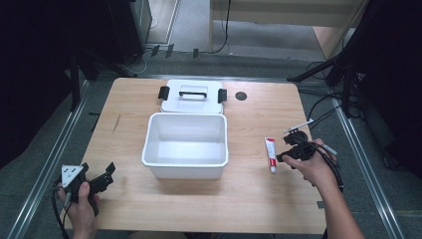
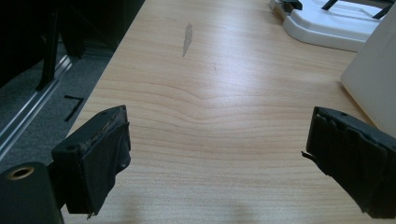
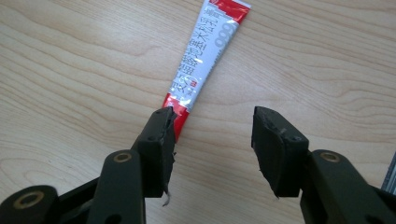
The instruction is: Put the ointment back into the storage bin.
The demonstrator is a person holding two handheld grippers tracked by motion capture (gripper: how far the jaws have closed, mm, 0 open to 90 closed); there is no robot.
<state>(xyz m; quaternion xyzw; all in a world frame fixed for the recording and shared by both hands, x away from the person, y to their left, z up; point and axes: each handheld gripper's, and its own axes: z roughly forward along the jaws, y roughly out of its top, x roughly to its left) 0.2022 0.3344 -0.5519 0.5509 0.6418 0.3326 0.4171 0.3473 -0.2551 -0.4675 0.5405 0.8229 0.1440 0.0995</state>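
Tube (image 3: 205, 56) flat on table (image 1: 249, 199) | right gripper (image 3: 212, 140) fingers apart, beside it, gripping nothing | left gripper (image 2: 215, 154) fingers wide apart

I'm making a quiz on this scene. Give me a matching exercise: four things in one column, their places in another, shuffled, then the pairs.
Things:
1. tube
2. lid
3. box
4. left tongs

Places:
A. flat on the table beyond the box
B. open, at the table's near left corner
C. mid-table, open and empty
D. on the table right of the box, by the right tongs

Pairs: 1-D, 2-A, 3-C, 4-B
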